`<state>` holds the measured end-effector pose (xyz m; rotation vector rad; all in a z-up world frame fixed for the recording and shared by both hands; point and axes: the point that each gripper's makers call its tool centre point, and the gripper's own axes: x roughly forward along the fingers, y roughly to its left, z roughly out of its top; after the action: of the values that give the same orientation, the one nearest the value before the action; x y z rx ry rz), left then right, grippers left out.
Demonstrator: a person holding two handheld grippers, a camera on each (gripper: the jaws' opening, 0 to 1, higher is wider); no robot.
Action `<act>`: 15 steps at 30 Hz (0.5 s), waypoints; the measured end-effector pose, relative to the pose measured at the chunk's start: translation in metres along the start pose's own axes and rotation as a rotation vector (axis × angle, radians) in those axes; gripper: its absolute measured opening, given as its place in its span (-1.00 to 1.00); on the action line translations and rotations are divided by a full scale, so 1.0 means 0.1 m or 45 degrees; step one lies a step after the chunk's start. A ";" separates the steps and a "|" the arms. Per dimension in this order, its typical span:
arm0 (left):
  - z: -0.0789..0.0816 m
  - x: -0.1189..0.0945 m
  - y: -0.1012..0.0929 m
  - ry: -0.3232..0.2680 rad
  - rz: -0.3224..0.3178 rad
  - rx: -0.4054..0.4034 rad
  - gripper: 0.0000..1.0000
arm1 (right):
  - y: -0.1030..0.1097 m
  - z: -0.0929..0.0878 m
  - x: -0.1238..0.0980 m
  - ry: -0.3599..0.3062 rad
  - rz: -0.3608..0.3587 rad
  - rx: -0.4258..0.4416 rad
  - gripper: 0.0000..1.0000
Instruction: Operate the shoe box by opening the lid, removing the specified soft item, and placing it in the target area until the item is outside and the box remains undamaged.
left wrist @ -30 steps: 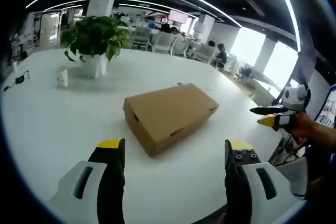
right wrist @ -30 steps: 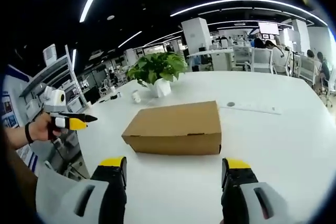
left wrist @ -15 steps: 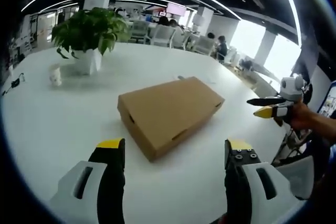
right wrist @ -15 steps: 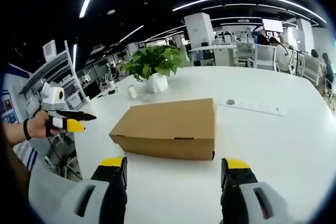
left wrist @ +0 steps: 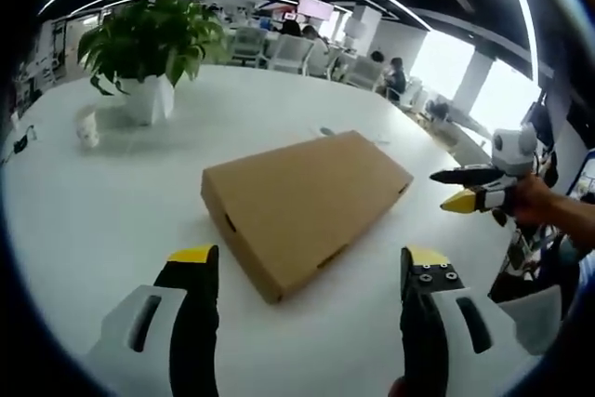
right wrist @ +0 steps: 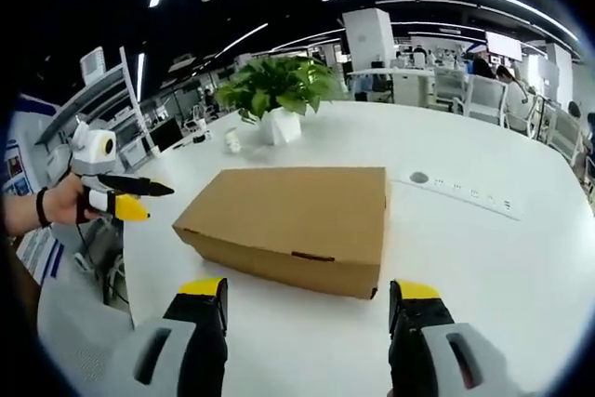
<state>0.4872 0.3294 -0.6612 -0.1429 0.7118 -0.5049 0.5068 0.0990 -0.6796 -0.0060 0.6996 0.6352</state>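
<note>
brown cardboard, the shoe box (left wrist: 302,200) lies flat on the white table (left wrist: 102,202) with its lid closed. in the left gripper view its long axis runs diagonally, from the near corner just ahead of the left gripper (left wrist: 302,271) away toward the right gripper (left wrist: 462,191). in the right gripper view a long side wall (right wrist: 279,260) faces the right gripper (right wrist: 302,295). both grippers are spread wide with nothing between the jaws, each short of the box. beyond the box stand a potted plant (left wrist: 149,44) and a small white cup (left wrist: 87,129); a power strip (right wrist: 462,194) lies beside the box.
</note>
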 end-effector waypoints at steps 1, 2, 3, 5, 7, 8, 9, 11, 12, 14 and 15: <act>-0.01 0.02 0.01 0.005 0.002 -0.003 0.62 | -0.01 -0.01 0.02 0.007 -0.001 -0.007 0.39; -0.02 0.04 0.01 0.009 0.002 -0.006 0.62 | -0.03 -0.02 0.04 0.015 -0.004 -0.012 0.38; -0.02 0.06 0.01 0.014 0.001 -0.009 0.62 | -0.04 -0.03 0.07 0.023 -0.006 -0.015 0.38; -0.05 0.11 0.02 0.029 0.002 -0.009 0.63 | -0.05 -0.02 0.10 0.027 -0.003 -0.013 0.38; -0.08 0.17 0.02 0.045 -0.001 -0.008 0.63 | -0.07 -0.01 0.16 0.028 0.002 -0.011 0.38; -0.09 0.19 0.03 0.053 0.002 -0.004 0.64 | -0.07 -0.01 0.18 0.030 0.003 -0.011 0.38; -0.10 0.23 0.03 0.063 0.002 0.002 0.64 | -0.09 0.00 0.21 0.034 0.004 -0.013 0.38; -0.12 0.27 0.05 0.077 0.003 -0.001 0.64 | -0.11 0.01 0.25 0.038 0.003 -0.010 0.37; -0.13 0.30 0.05 0.083 -0.004 -0.013 0.65 | -0.13 0.02 0.28 0.043 0.004 -0.009 0.37; -0.12 0.35 0.06 0.090 -0.017 -0.036 0.67 | -0.15 0.04 0.32 0.052 0.007 -0.022 0.36; -0.13 0.38 0.06 0.099 -0.017 -0.026 0.68 | -0.17 0.04 0.36 0.068 0.007 -0.039 0.35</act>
<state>0.5054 0.3164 -0.6948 -0.1481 0.7925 -0.5182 0.5389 0.1057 -0.7016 -0.0494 0.7413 0.6526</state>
